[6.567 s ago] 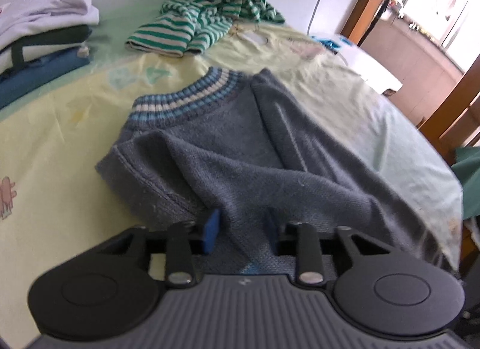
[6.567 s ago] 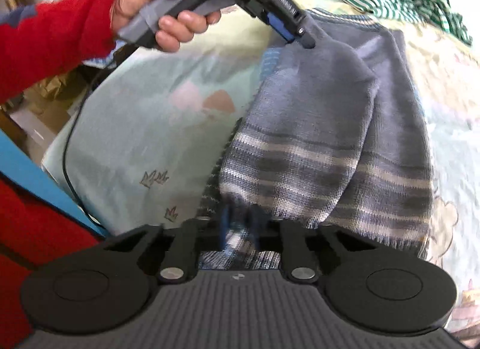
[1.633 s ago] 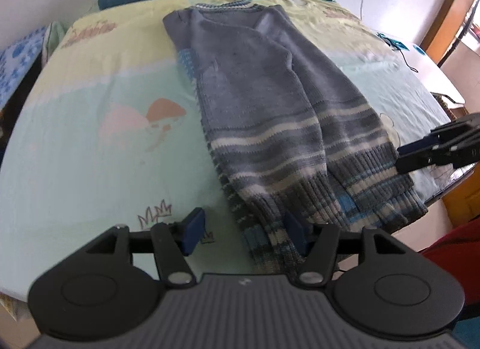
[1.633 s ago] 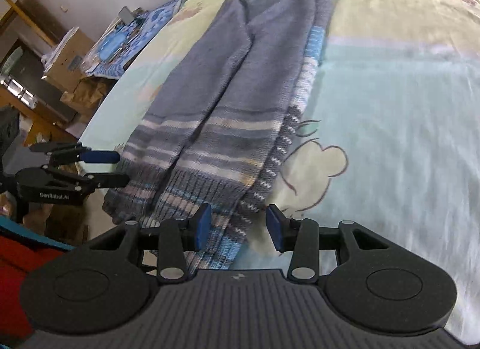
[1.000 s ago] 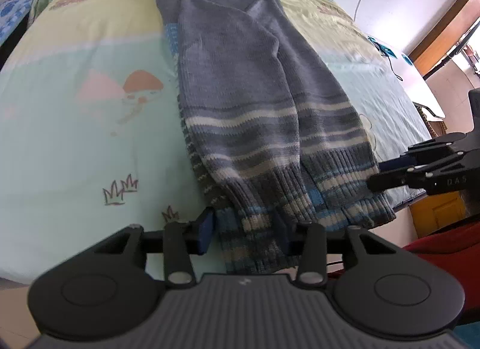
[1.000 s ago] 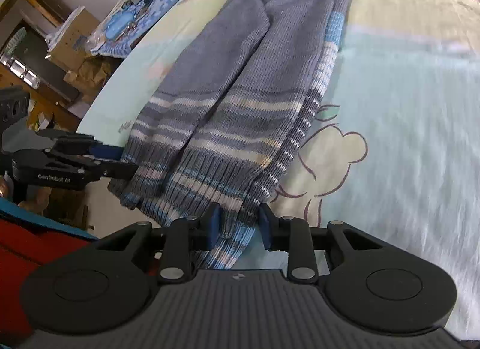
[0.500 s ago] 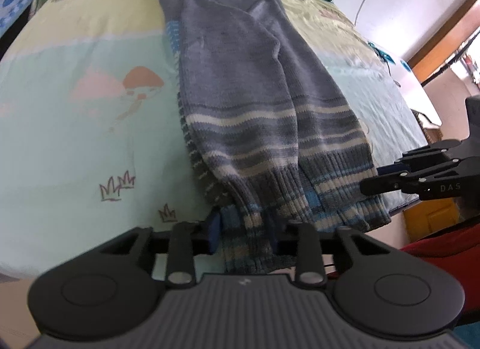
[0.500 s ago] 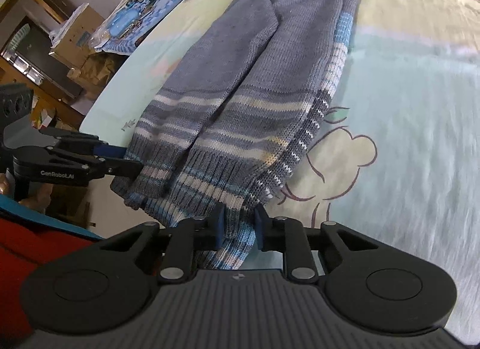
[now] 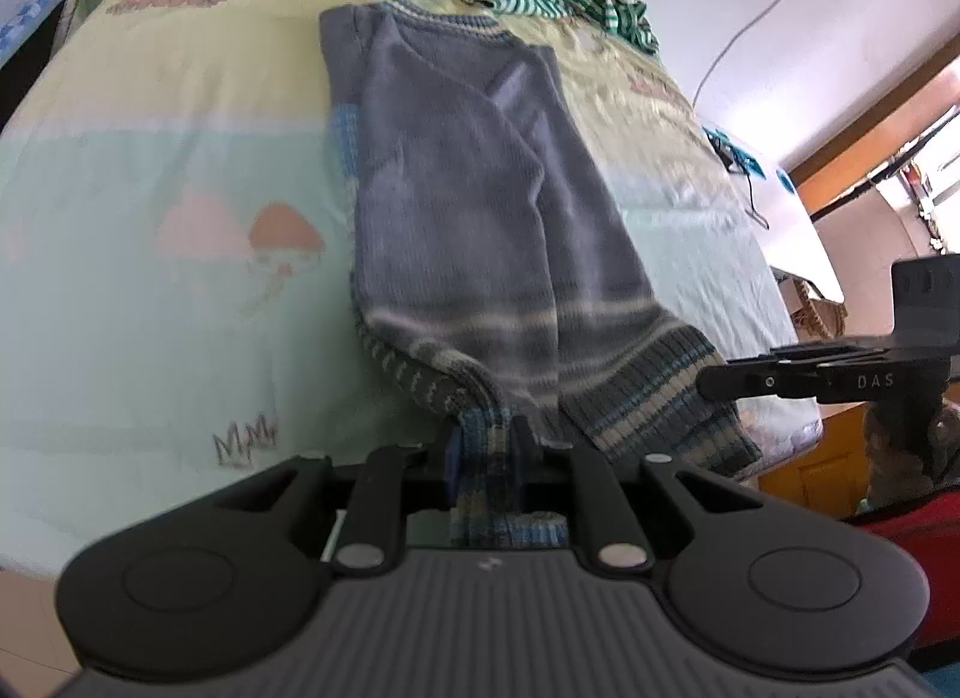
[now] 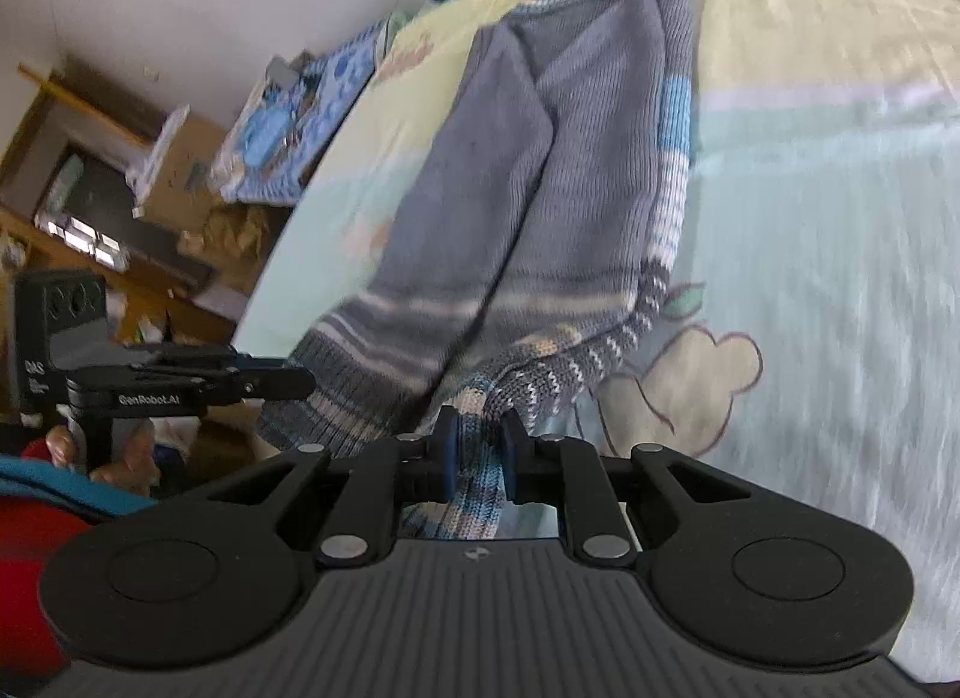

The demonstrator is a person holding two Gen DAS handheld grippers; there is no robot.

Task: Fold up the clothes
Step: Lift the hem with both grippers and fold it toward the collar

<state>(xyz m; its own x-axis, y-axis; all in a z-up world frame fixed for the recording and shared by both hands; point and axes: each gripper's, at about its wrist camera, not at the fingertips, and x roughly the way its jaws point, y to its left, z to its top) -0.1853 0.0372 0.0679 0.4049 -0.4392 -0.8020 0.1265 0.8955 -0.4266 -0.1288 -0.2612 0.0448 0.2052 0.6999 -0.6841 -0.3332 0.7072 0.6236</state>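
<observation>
Your left hand-held gripper went from jaws wide apart over the hem at the bed's near edge to closing on the striped hem of the grey sweater, knit now pinched between the pads. Your right hand-held gripper did the same at the other hem corner, jaws closing, hem between them. Both hem corners have come up off the bed; the sweater's bottom edge now bunches and peaks toward each gripper instead of lying flat. Earlier on, you had a sleeve lifted; it's now folded across the body.
</observation>
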